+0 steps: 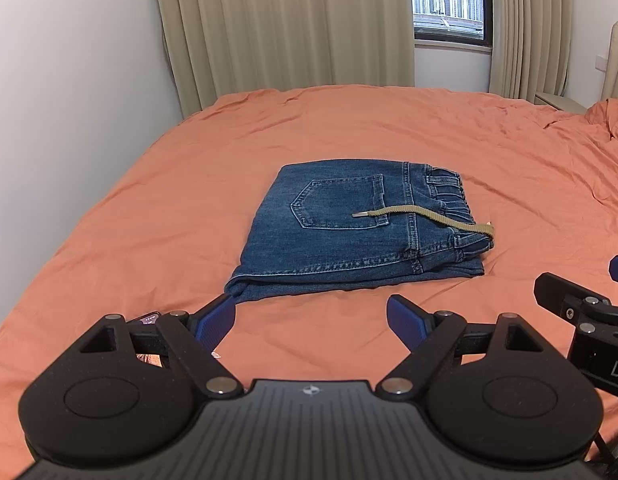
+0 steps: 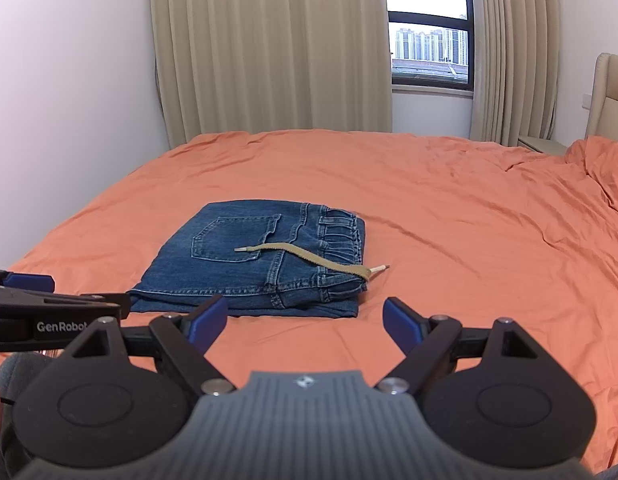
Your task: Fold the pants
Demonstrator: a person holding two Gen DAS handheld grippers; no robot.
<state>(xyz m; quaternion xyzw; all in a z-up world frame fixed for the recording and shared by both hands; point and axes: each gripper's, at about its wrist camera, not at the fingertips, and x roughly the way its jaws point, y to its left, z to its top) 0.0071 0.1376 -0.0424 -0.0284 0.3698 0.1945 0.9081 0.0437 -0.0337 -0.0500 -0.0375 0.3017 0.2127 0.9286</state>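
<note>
Both pairs of blue-padded fingers (image 1: pixel 215 322) stand spread wide and empty, the left gripper (image 1: pixel 311 320) and right gripper (image 2: pixel 305 320) held level, side by side, low over the orange bed (image 1: pixel 149 184). Just ahead of the fingers the pants (image 1: pixel 349 224) lie flat on the sheet, folded into a compact denim square, back pocket up, waistband to the right. A tan drawstring (image 1: pixel 425 216) trails loose across the top and off the right edge. Denim like this looks heavy and fairly stiff, so it should hold a crease; the near folded edge offers the surest hold, through all layers. Possibly the fold is already finished.
</note>
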